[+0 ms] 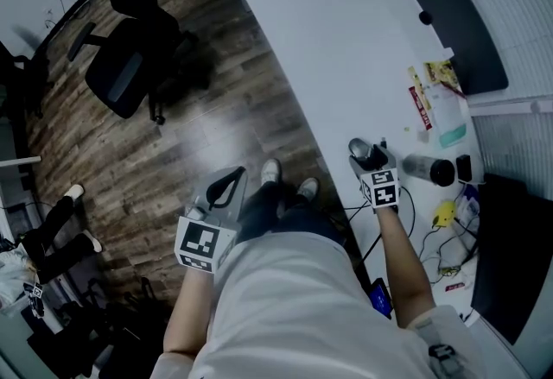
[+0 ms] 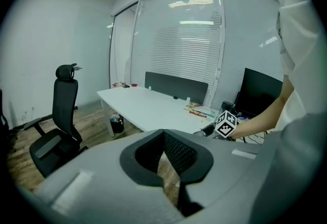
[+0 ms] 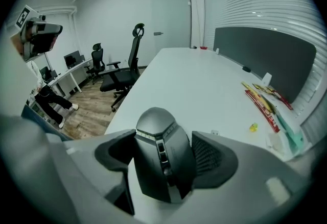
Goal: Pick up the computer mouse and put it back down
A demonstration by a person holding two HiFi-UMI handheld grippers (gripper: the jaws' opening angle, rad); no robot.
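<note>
A dark grey computer mouse sits between the jaws of my right gripper, which is shut on its sides. The head view shows the mouse at the tip of the right gripper, near the front edge of the white table. I cannot tell whether the mouse rests on the table or hangs just above it. My left gripper hangs off the table over the wooden floor. In its own view the left gripper is shut with nothing in it.
Beyond the mouse lie snack packets, a dark cylinder, a yellow item among cables and a dark monitor. A grey divider panel lines the table's far side. An office chair stands on the floor.
</note>
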